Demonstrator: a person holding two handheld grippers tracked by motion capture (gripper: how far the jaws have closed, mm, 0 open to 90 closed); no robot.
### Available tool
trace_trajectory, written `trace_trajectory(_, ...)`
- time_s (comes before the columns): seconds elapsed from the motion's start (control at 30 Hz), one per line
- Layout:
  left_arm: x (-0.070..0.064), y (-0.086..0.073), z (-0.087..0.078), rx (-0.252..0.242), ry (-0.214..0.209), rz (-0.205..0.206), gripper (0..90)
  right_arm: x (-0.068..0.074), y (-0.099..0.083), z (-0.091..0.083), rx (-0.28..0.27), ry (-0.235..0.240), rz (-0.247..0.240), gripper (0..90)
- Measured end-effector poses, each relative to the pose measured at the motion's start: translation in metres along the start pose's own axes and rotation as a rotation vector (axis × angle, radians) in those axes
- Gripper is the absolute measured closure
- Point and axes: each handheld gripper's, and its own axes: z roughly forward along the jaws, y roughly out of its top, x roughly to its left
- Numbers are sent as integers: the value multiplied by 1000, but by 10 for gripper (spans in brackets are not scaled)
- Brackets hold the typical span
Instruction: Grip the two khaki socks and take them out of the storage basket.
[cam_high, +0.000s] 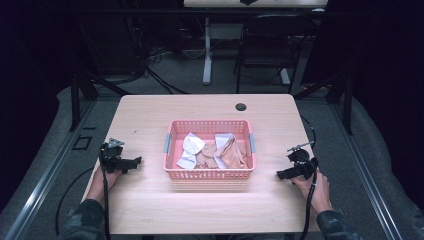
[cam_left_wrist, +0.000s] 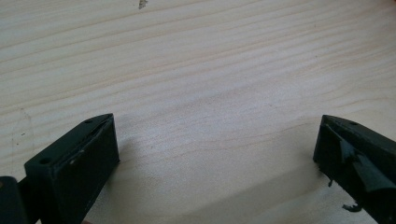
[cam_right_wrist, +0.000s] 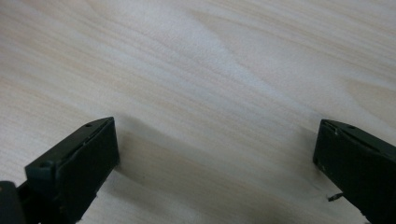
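Two grippers, left gripper (cam_high: 131, 163) and right gripper (cam_high: 283, 174), rest wide open and empty near the table's (cam_high: 150, 210) side edges, flanking the pink basket (cam_high: 172, 147) of cloths (cam_high: 220, 152).

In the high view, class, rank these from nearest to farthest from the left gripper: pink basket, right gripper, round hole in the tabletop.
From the left gripper:
1. Pink basket, mid-table.
2. Round hole, far edge, right of centre.
3. Right gripper, opposite side.
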Motion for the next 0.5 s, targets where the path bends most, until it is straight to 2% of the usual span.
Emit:
trace_trajectory(0.07, 0, 0, 0, 0, -2, -1, 0, 2, 1, 1, 6, 20, 4, 0)
trace_trajectory(0.27, 0, 0, 1, -2, -3, -3, 0, 7, 9, -11, 15, 54, -44, 0)
trace_trajectory(0.5, 0, 0, 0, 0, -4, 0, 0, 8, 15, -27, -33, 86, -43, 0)
